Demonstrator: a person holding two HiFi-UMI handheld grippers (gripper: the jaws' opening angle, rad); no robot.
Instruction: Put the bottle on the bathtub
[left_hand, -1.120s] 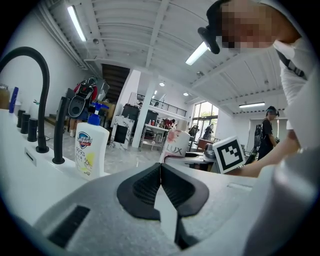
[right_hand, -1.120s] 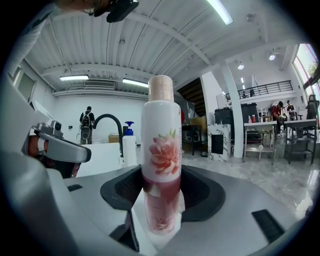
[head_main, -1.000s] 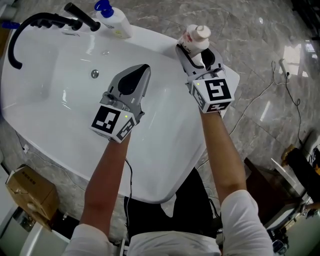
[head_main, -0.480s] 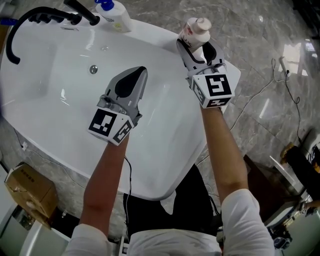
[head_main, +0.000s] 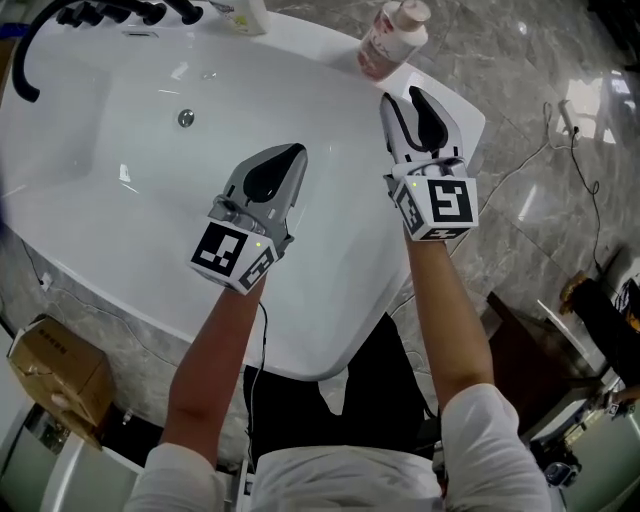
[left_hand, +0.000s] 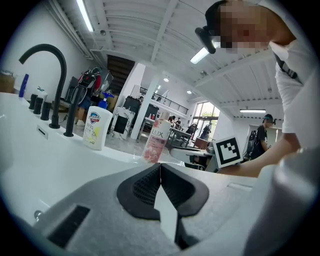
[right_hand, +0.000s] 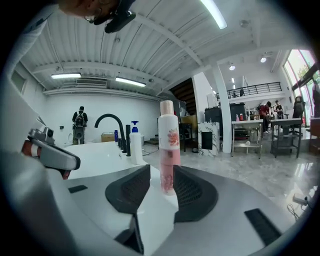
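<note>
The pink and white bottle stands upright on the far rim of the white bathtub, free of both grippers. My right gripper is open just short of it, with an empty gap between its jaws. In the right gripper view the bottle stands beyond the open gripper. My left gripper hovers shut over the tub's basin, holding nothing. From the left gripper view the bottle shows past the shut gripper.
A black faucet arches over the tub's far left end, with a white pump bottle beside it. The drain lies in the basin. A cardboard box sits on the floor at left, and a cable at right.
My right gripper has let go of the bottle and drawn back toward me. The bottle now stands alone on the rim. The left gripper has barely shifted.
</note>
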